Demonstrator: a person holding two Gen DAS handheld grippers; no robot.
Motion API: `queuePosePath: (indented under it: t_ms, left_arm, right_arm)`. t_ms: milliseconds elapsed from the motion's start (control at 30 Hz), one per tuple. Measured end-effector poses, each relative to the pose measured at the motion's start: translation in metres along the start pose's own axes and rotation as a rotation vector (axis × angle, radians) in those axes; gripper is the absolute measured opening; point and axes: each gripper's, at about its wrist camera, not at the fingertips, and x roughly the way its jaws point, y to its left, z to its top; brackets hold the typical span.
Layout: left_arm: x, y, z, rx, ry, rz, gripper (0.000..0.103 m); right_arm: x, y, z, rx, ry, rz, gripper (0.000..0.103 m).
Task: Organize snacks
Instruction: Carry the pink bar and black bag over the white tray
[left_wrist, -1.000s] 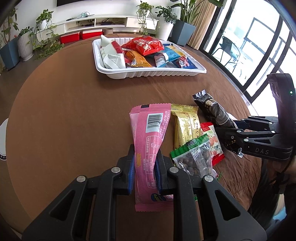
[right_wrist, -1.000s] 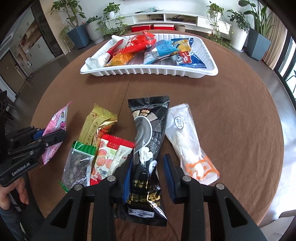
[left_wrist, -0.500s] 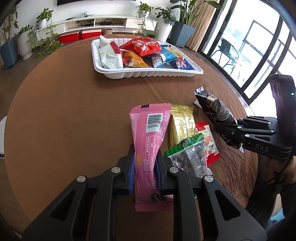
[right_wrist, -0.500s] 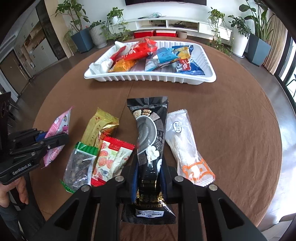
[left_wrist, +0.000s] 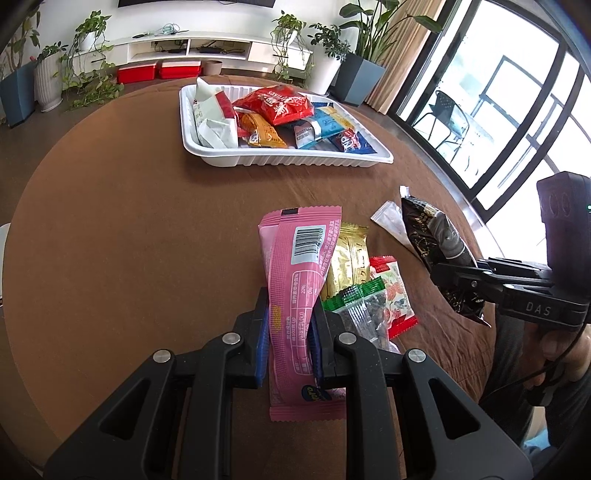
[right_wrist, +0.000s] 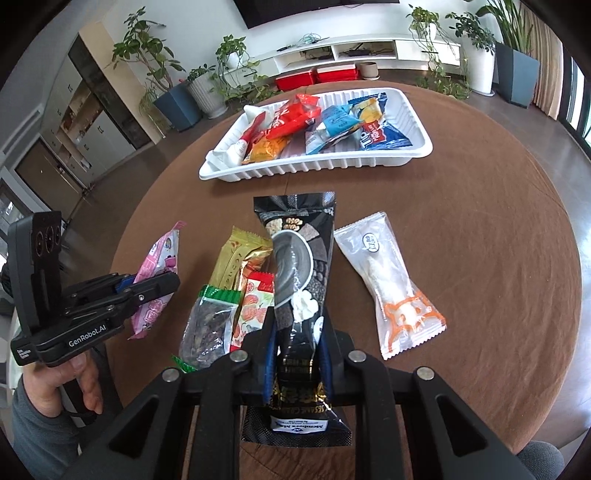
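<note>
Tray (right_wrist: 332, 168) lies straight ahead of both grippers across the tabletop (right_wrist: 480, 229); right fingers (right_wrist: 267, 354) clamp the black packet (right_wrist: 295, 280) lengthwise (left fingers (left_wrist: 258, 339) likewise clamp the pink packet (left_wrist: 299, 273)).

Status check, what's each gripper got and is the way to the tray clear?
Left gripper shut on pink pack. Right gripper shut on black pack, just closed. White tray ahead, partly filled. Bare table between, nothing blocking.
</note>
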Motion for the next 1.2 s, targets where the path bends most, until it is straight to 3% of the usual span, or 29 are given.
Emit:
queuePosePath:
  t_ms: [433, 833, 1000, 1200]
  left_arm:
    - [-0.017, 0.011, 0.039, -0.013, -0.066, 0.008, 0.016]
    - [-0.028, 0.02, 0.132, -0.002, -0.15, 0.036, 0.016]
    - [-0.012, 0.027, 0.167, -0.013, -0.139, 0.043, 0.016]
    - [0.021, 0.031, 0.185, -0.026, -0.1, 0.053, 0.016]
  right_arm:
    - [-0.031, -0.045, 0.036, 0.099, -0.096, -0.015, 0.021]
    - [-0.055, -0.055, 0.129, 0.052, -0.229, -0.035, 0.021]
    - [-0.034, -0.048, 0.171, 0.028, -0.214, 0.006, 0.021]
    - [0.015, -0.045, 0.203, 0.015, -0.145, 0.023, 0.021]
